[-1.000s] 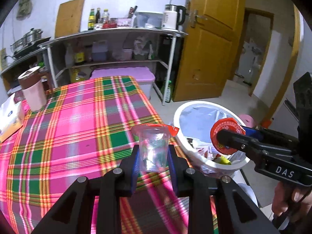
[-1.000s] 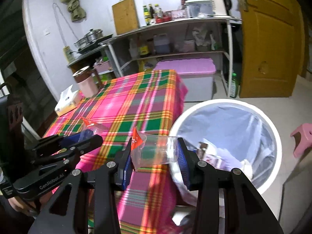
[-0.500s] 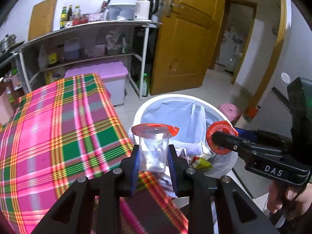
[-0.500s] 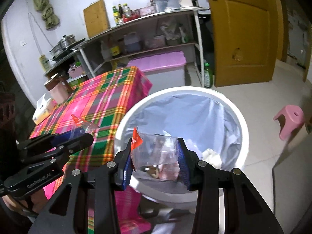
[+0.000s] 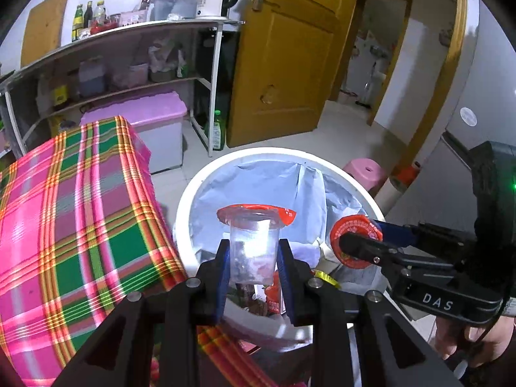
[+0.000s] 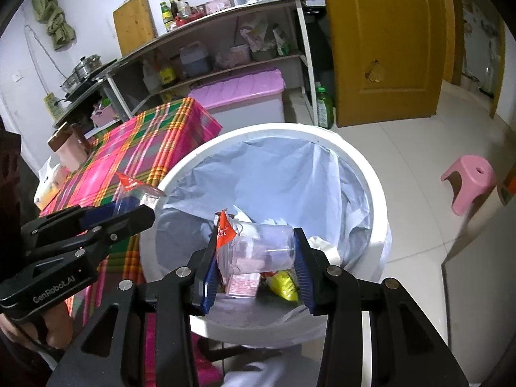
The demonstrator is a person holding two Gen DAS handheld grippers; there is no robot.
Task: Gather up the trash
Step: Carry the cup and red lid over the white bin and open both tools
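Observation:
My left gripper (image 5: 253, 251) is shut on an upright clear plastic cup (image 5: 253, 254) with a red peeled lid, held above the near rim of the white trash bin (image 5: 200, 190). My right gripper (image 6: 255, 251) is shut on a second clear cup (image 6: 261, 251) lying sideways, its red lid to the left, held over the bin's opening (image 6: 371, 180). The bin has a pale blue liner and holds wrappers and paper. The right gripper also shows in the left wrist view (image 5: 358, 245), and the left gripper in the right wrist view (image 6: 122, 213).
A pink and green plaid table (image 5: 71, 213) stands left of the bin. Behind are a metal shelf rack (image 5: 129, 74), a pink-lidded storage box (image 5: 145, 113) and a yellow door (image 5: 290, 58). A pink stool (image 6: 467, 177) stands on the tiled floor at right.
Both grippers have moved right from over the table to over the trash bin, each still holding its cup. The bin now fills the middle of both views.

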